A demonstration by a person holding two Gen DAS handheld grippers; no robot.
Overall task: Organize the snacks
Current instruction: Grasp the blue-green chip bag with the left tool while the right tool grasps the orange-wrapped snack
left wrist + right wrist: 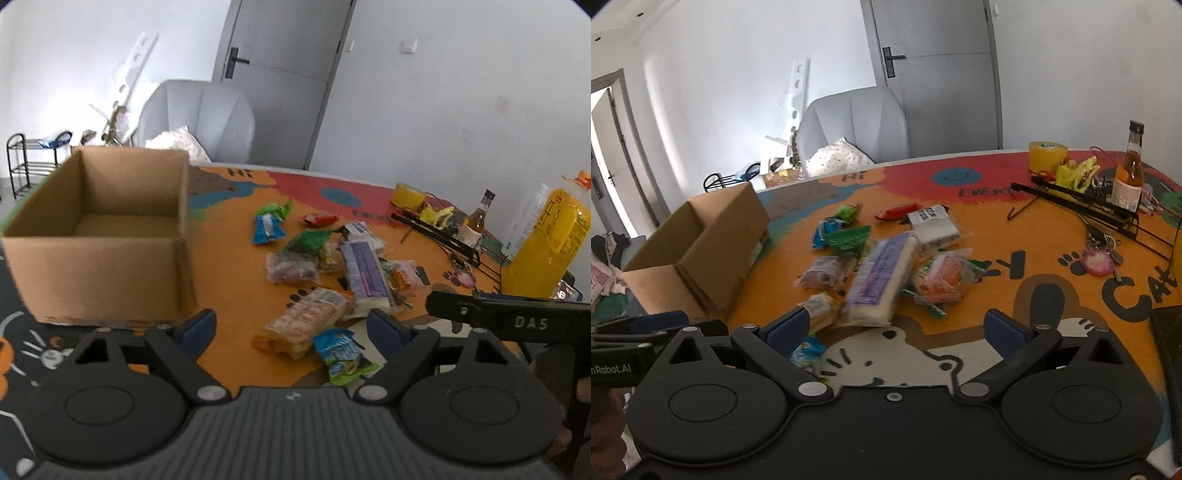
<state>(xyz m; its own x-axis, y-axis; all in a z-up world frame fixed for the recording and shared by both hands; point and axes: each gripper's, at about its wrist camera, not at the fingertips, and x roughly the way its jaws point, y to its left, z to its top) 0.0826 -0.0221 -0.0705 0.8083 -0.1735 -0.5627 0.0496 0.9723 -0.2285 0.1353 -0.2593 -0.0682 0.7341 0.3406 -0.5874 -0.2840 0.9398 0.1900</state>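
An open, empty cardboard box point(110, 236) stands at the left of the desk point(229, 280), with a loose heap of snacks point(332, 266) just to its right. The left tongs point(291, 326) hover above the near edge of the heap, prongs apart and holding nothing, with a tan cracker pack point(306, 321) and a blue-green packet point(341, 352) lying between and below them. The right tongs point(895, 332) hang further right, also apart and empty, near a long purple-and-white pack point(881, 273). To do this step well, it seems best to lower onto one packet only, grip it across its narrow width, and lift it clear before swinging left to the box. Counted: one box, two tongs, roughly ten snack packets, though overlap hides the exact number. At the far right stand one glass bottle point(1130, 170) and one yellow roll point(1047, 155).
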